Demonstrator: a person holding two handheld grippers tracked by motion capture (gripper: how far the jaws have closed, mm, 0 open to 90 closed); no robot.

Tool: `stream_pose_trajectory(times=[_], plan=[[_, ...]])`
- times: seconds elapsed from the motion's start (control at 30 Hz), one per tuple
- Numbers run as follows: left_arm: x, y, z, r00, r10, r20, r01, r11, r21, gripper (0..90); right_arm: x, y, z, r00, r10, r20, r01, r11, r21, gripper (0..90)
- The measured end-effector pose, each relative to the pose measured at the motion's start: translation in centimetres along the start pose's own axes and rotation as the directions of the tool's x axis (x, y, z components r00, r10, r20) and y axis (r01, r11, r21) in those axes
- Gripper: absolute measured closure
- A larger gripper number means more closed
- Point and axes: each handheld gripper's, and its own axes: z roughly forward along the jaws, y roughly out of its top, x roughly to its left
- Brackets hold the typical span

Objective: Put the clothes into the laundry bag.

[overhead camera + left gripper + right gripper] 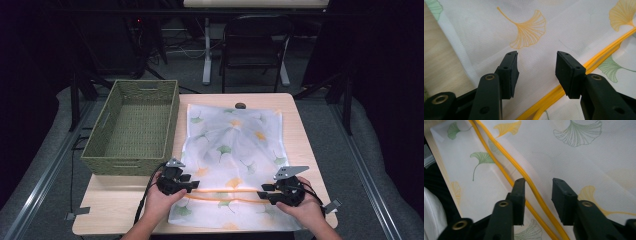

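A white mesh bag point(232, 150) printed with ginkgo leaves lies flat on the table, a yellow zipper point(225, 192) running across its near end. My left gripper point(192, 185) hovers over the bag's left edge by the zipper. In the left gripper view it point(536, 66) stands open over the white fabric point(564, 27), with the zipper point(604, 53) off to the right of its jaws. My right gripper point(264, 192) sits at the zipper's right end. In the right gripper view it point(539, 192) is open, and the zipper point(501, 161) runs between the jaws without being pressed.
A woven green basket point(132, 125) stands empty on the table's left side, touching the bag's edge. Bare wooden tabletop point(115, 205) shows at the front left. A black folding chair point(255, 45) stands beyond the far edge.
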Motion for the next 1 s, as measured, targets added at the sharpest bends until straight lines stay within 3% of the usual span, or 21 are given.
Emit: stream_pose_trajectory(times=[0.27, 0.43, 0.67, 0.83, 1.0], plan=[[0.1, 0.3, -1.3, 0.9998, -0.020, 0.001, 0.020, 0.9990, -0.041, 50.3, -0.4, 0.4, -1.9, 0.9997, 0.014, 0.019, -0.013, 0.997, -0.078, 49.7], [0.2, 0.9, -2.5, 0.9993, 0.011, -0.035, -0.013, 0.9988, -0.048, 49.3, -1.4, 0.2, -2.9, 0.9964, 0.061, 0.060, -0.054, 0.992, -0.112, 49.5], [1.8, 0.0, -4.4, 0.9959, 0.012, -0.090, -0.017, 0.9987, -0.048, 47.1, -3.0, -0.5, -3.4, 0.9814, 0.115, 0.154, -0.093, 0.985, -0.143, 47.5], [3.5, -1.3, -5.6, 0.9895, -0.021, -0.143, 0.012, 0.9982, -0.058, 44.4, -3.7, -0.9, -3.3, 0.9684, 0.137, 0.209, -0.105, 0.982, -0.157, 45.3], [5.1, -2.6, -6.6, 0.9862, -0.044, -0.160, 0.038, 0.9985, -0.040, 43.6, -4.2, -1.2, -3.3, 0.9577, 0.150, 0.246, -0.114, 0.981, -0.156, 44.9]])
